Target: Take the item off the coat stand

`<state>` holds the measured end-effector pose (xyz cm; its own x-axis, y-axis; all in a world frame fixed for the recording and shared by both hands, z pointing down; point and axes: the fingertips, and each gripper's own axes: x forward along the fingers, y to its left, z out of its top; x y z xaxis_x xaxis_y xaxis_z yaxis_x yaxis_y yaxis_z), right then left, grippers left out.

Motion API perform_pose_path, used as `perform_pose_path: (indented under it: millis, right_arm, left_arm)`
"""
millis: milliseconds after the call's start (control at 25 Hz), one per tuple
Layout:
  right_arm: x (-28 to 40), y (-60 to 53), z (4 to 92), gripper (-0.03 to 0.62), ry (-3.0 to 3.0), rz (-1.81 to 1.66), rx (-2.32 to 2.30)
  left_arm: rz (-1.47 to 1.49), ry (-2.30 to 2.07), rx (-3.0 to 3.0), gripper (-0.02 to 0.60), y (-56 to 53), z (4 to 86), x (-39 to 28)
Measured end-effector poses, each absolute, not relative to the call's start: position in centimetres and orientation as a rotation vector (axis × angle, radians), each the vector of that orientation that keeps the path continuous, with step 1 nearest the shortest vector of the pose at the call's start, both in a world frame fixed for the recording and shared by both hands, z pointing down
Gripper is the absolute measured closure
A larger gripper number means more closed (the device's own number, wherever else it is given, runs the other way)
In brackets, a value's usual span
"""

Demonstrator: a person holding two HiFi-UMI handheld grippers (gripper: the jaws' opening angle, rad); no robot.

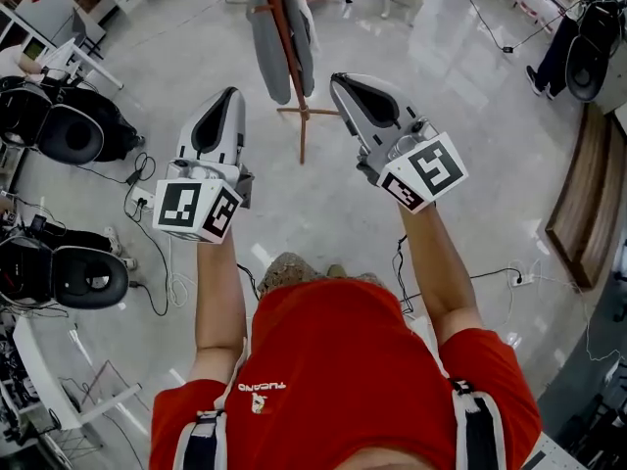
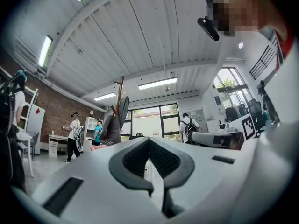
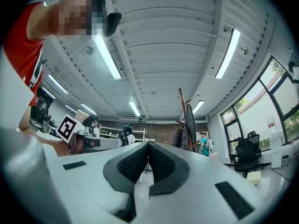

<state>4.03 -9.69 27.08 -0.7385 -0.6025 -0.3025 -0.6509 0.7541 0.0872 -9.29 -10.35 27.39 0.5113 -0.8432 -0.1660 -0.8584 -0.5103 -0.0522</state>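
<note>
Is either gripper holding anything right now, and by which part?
Nothing is held. The left gripper and right gripper are shut and empty; the grey item hangs on the coat stand ahead.

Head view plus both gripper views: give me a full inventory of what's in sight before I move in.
coat stand: one, brown wood, on the floor ahead
hanging item: grey, on the coat stand; one piece or two, unclear
black chairs: at least three, two at left, one far right
cables: several, dark, floor at left
bystanders: at least three, background of the gripper views
left gripper: one, white and black, raised, shut, empty
right gripper: one, white and black, raised, shut, empty
</note>
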Motion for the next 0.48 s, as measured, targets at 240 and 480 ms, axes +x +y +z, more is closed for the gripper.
perform_pose_path:
  millis: [240,480]
  right_arm:
    - [3.8,-11.9,27.1,0.569,2.705,0.276,-0.979]
    - [3.1,-16.4,27.3,0.569,2.726,0.303,-0.988]
  left_arm:
    - [0.19,1.505,-2.598,0.572,-13.3,27.1,-10.2]
    - [0.228,1.502,-2.577,0.474,-19.1,26.7,-11.0]
